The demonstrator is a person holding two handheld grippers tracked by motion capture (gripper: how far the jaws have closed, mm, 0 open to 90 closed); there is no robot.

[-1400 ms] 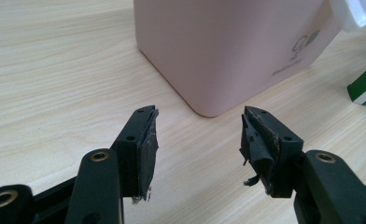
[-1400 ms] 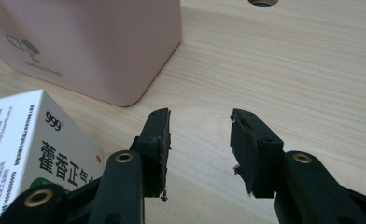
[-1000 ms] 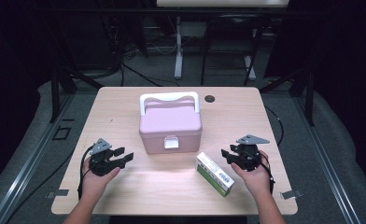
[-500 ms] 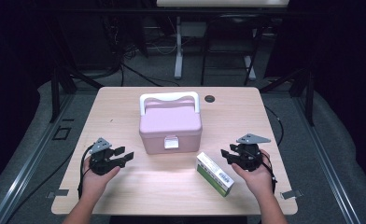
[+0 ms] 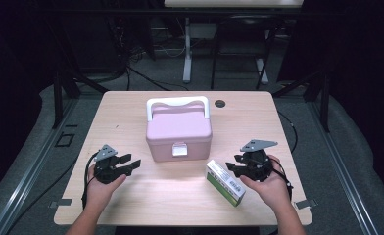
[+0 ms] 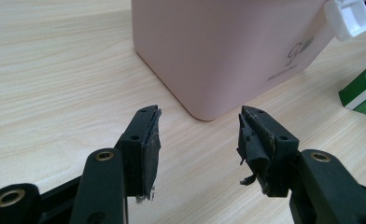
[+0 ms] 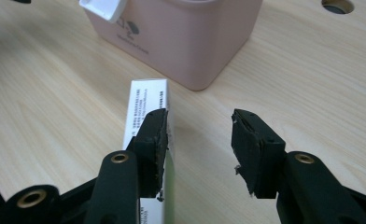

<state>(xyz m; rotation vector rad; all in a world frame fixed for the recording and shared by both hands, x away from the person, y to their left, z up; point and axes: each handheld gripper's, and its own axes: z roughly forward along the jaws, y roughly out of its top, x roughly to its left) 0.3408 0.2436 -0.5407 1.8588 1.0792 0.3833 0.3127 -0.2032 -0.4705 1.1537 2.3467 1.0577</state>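
Note:
A pink box (image 5: 179,129) with a white handle and a white front latch (image 5: 179,149) stands shut in the middle of the wooden table (image 5: 126,110). A green and white carton (image 5: 224,182) lies flat in front of it, to the right. My right gripper (image 5: 232,163) hovers open just right of the carton. In the right gripper view the carton (image 7: 146,105) runs under the left jaw, and bare table shows between the jaws of the gripper (image 7: 200,126). My left gripper (image 5: 131,161) rests open at the front left, aimed at the box's corner (image 6: 218,51), with nothing between its fingers.
A dark cable hole (image 5: 220,103) sits in the table behind the box. The table's front edge is close to both hands. Dark stands and cables crowd the floor beyond the far edge.
My right gripper has lifted a little beside the carton. The left gripper, the box and the carton have stayed where they were.

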